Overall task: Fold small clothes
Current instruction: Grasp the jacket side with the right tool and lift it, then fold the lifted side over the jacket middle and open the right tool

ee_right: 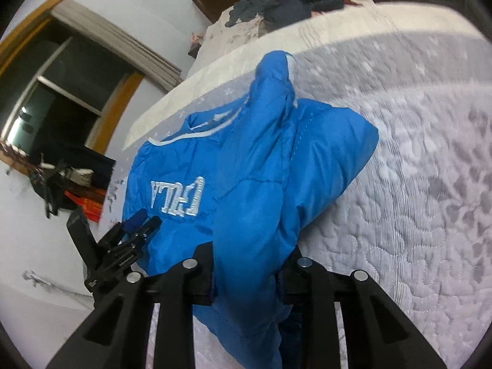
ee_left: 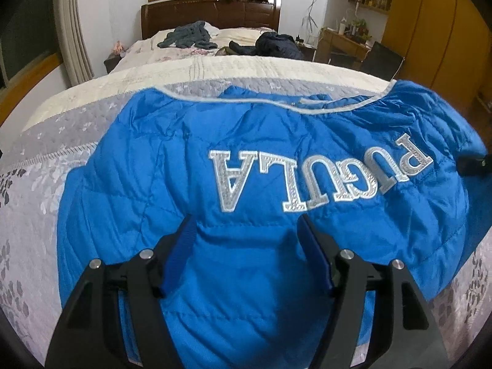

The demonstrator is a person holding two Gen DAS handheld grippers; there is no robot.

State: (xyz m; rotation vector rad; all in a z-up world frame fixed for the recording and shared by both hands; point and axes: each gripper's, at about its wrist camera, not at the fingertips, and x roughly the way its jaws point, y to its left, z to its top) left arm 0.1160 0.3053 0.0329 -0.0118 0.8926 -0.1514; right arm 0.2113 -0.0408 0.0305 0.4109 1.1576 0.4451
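Note:
A blue padded jacket (ee_left: 261, 160) with silver letters lies on the grey flowered quilt (ee_left: 37, 184) of a bed. In the left wrist view my left gripper (ee_left: 247, 230) hovers open just over the jacket's near part, nothing pinched between its blue pads. In the right wrist view my right gripper (ee_right: 247, 264) is shut on a thick fold of the jacket (ee_right: 255, 184), whose side is lifted and draped over toward the lettering. The left gripper (ee_right: 138, 224) shows at the jacket's left edge in that view.
Dark clothes (ee_left: 187, 35) and a dark jacket (ee_left: 276, 46) lie near the wooden headboard (ee_left: 212, 12) at the bed's far end. A desk and chair (ee_left: 381, 58) stand on the right, a curtained window (ee_right: 61, 92) on the left. Bare quilt (ee_right: 415, 169) spreads right of the jacket.

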